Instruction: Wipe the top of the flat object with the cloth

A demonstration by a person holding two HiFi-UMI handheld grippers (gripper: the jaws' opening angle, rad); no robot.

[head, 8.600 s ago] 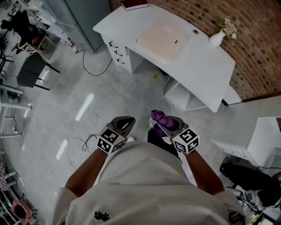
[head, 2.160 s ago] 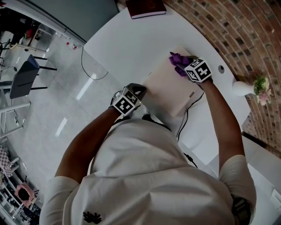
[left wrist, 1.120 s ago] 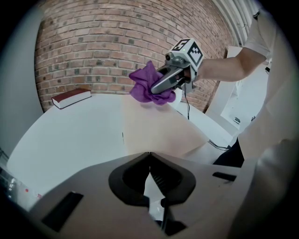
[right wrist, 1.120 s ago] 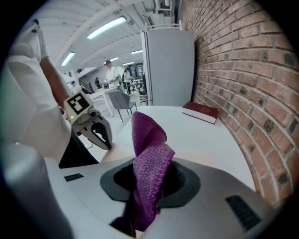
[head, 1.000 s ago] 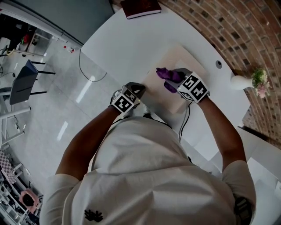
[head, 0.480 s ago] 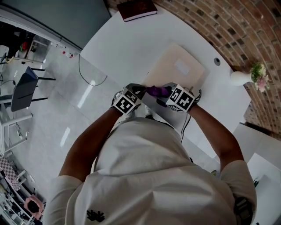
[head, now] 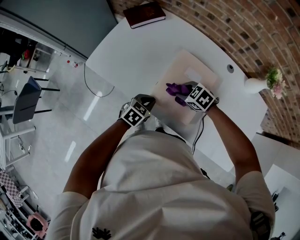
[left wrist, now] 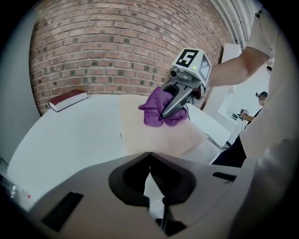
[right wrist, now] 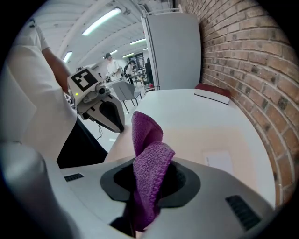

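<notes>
White desk [head: 136, 51], curved, back edge against a brick wall [left wrist: 117, 42]. Flat object [head: 180, 65], beige and rectangular, lies flat on the desk's near half, turned at an angle so one corner points to the back edge. It carries a small pale label on top, toward its right side.

Dark red book [head: 144, 14] lies at the desk's far left corner, well apart from the flat object. White vase [head: 255, 84] with flowers stands at the right end, by the wall.

Right gripper [head: 183, 93] is over the flat object's near-left part, jaws clamped on the cloth [right wrist: 147, 172]. The cloth is purple; a fold sticks up out of the jaws, and the rest bunches past the fingertips. In the left gripper view the bunch rests on the flat object's top surface.

Left gripper [head: 143, 102] is at the desk's near edge, just beside the flat object's left corner (contact with it: cannot tell). Its jaws are closed tip to tip, with nothing between them.

Dark cable [head: 199, 133] drops off the desk's near edge beside the flat object's near corner.
</notes>
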